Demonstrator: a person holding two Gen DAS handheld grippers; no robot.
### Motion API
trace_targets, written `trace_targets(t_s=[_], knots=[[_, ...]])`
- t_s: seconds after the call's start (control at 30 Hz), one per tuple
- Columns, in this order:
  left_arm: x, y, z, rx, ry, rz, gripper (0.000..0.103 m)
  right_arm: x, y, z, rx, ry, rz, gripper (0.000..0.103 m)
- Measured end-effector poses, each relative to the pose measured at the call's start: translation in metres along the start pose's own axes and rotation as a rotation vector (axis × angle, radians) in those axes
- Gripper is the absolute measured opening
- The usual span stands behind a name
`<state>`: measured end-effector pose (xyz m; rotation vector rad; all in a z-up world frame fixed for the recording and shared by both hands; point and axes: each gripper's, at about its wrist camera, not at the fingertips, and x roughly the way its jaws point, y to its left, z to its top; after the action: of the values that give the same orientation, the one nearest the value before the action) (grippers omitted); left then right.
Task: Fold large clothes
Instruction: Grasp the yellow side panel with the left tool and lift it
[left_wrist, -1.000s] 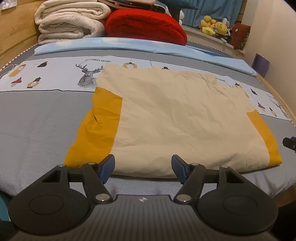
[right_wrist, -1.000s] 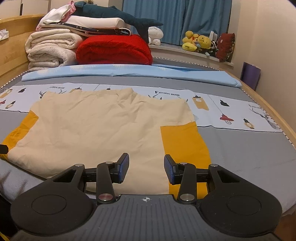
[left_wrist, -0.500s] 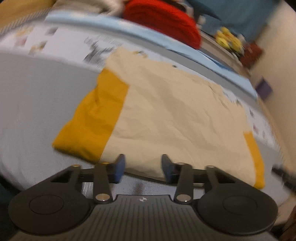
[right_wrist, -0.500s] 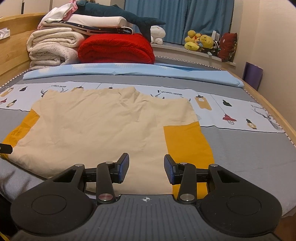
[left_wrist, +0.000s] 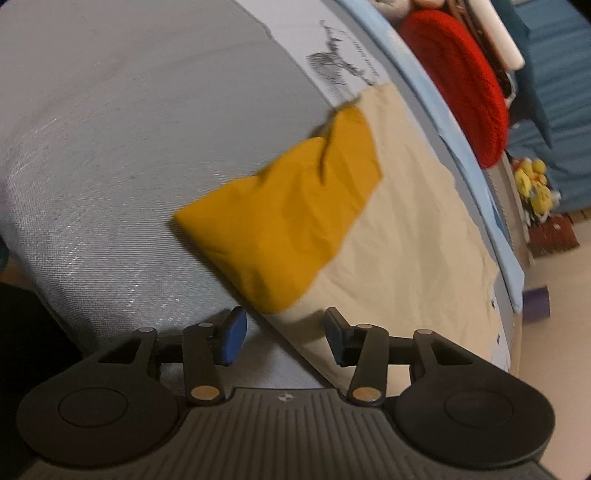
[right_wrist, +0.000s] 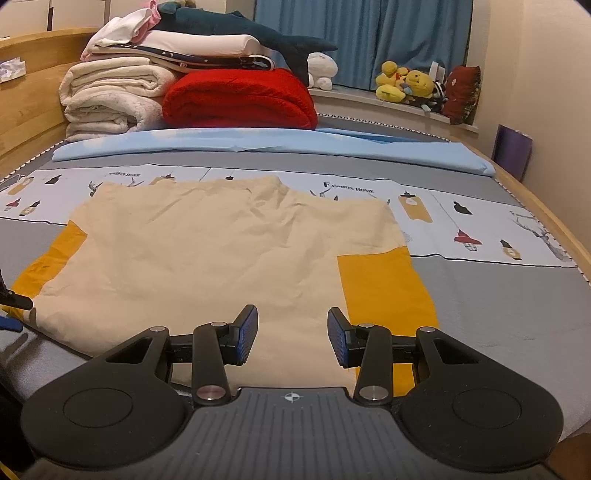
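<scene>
shirt (right_wrist: 221, 251) flat on bed, hem just ahead of both tools, left tool (left_wrist: 282, 334) opening, right tool (right_wrist: 291, 336) apart, both empty

Two wrist cameras, one bed, seen from its near edge.

My left tool (left_wrist: 282, 332) camera looks steeply down, rolled so the bed (left_wrist: 110, 129) runs slantwise, close over the yellow sleeve (left_wrist: 288, 218). My right tool (right_wrist: 291, 338) camera sits level, facing the headboard end across the cream garment (right_wrist: 221, 251). Both views share that garment, the red blanket (right_wrist: 240, 99) and the plush toys (right_wrist: 404, 83).
</scene>
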<state>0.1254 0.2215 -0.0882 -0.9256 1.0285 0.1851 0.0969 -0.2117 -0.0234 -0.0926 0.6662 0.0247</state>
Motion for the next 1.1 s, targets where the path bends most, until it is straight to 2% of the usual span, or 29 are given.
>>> trace_targets(t_s=[0.17,0.6,0.8,0.83,0.87,0.93,1.1], knots=[[0.013,0.007,0.004,-0.076,-0.032,-0.034,0.053,0.002,0.000,0.001,0.003,0.005,0.001,0.043],[0.031,0.007,0.001,-0.114,-0.222,-0.130,0.054,0.005,0.001,-0.002,0.002,0.010,0.011,0.043],[0.043,0.003,0.008,-0.145,-0.245,-0.149,0.052,0.005,0.008,-0.003,-0.002,-0.003,0.033,0.043],[0.043,0.002,0.009,-0.141,-0.242,-0.145,0.045,0.005,0.010,-0.003,-0.007,-0.005,0.040,0.043],[0.042,0.002,0.010,-0.133,-0.240,-0.142,0.030,0.005,0.012,-0.003,-0.012,-0.007,0.045,0.043],[0.037,-0.002,0.012,-0.103,-0.241,-0.155,0.020,0.006,0.017,-0.002,-0.023,-0.010,0.055,0.043],[0.003,-0.024,0.017,-0.032,-0.257,-0.164,0.015,0.009,0.033,0.006,-0.024,-0.020,0.078,0.043]])
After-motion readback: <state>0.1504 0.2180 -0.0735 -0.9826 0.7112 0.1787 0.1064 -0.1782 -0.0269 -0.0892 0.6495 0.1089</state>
